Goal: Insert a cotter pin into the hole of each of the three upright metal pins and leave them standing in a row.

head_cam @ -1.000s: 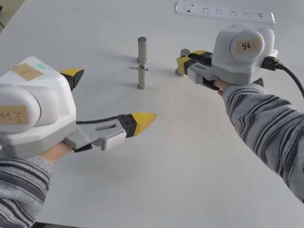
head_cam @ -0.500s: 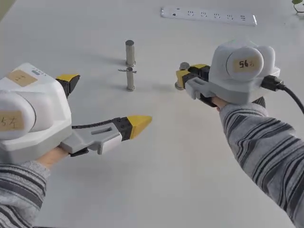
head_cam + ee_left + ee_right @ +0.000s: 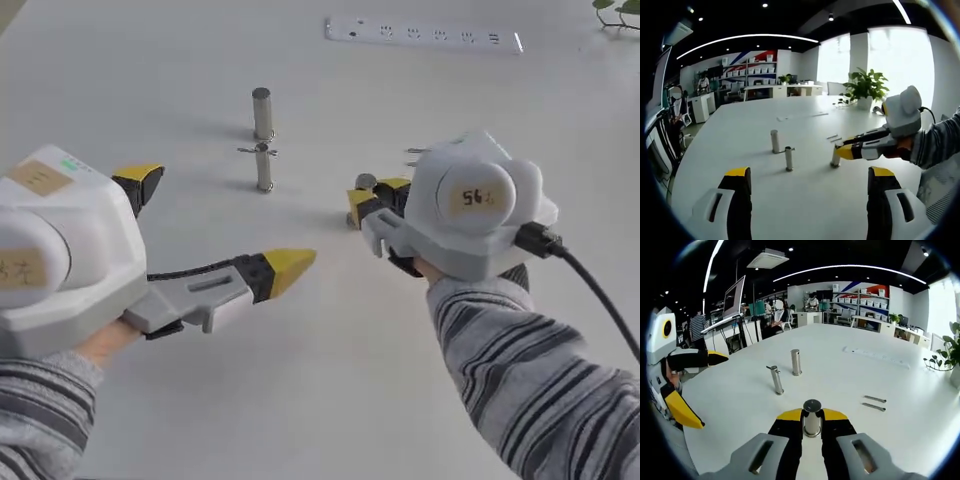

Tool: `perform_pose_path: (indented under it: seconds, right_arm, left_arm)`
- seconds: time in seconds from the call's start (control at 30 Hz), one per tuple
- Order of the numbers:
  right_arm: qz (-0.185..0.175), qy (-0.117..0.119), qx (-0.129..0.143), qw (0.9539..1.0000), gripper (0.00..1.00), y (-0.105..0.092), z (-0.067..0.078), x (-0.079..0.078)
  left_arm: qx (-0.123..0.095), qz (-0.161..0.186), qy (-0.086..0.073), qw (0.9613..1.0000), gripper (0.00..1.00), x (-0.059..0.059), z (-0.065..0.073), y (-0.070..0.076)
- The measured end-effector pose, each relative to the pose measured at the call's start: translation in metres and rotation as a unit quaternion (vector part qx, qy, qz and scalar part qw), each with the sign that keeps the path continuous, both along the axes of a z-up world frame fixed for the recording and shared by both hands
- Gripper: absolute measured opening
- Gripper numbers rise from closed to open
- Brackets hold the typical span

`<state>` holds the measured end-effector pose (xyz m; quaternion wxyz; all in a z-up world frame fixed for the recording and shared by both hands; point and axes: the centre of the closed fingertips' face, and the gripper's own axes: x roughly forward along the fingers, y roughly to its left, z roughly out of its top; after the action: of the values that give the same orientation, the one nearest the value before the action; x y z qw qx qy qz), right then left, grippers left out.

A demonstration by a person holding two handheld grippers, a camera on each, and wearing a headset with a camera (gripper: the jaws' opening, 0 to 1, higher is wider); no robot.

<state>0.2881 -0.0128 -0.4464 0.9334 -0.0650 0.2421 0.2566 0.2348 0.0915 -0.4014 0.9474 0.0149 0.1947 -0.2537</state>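
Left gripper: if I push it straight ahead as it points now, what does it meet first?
Probably nothing at first: its line looks to run through the gap between the cottered pin and the held pin in the right gripper. Either is close; depth unclear.

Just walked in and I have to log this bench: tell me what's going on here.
A person works at a white table with a gripper in each hand. The right gripper is shut on one upright metal pin. The left gripper hangs open to the side, holding nothing. Of the other two, the nearer pin already carries a cotter pin; the far pin is bare. Two loose cotter pins lie on the table.
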Motion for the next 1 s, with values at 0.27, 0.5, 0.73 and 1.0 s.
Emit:
perform_pose_path:
  seconds: [0.27, 0.5, 0.73, 1.0]
  right_arm:
    - [-0.007, -0.006, 0.000, 1.0000, 0.08, 0.001, -0.002, -0.002]
    - [0.004, -0.017, 0.003, 0.9998, 0.08, 0.001, -0.002, -0.001]
    - [0.015, -0.012, 0.024, 0.9995, 0.14, 0.003, 0.003, 0.002]
    - [0.027, -0.004, 0.043, 0.9987, 0.27, -0.006, 0.017, -0.004]
  left_arm:
    - [0.001, 0.000, -0.001, 1.0000, 0.96, 0.000, 0.000, 0.002]
    - [0.003, -0.003, 0.003, 1.0000, 0.96, -0.002, -0.002, 0.000]
    - [0.002, -0.004, 0.009, 1.0000, 0.96, -0.003, -0.003, -0.002]
    - [0.002, -0.001, 0.008, 1.0000, 0.97, -0.004, 0.000, 0.000]
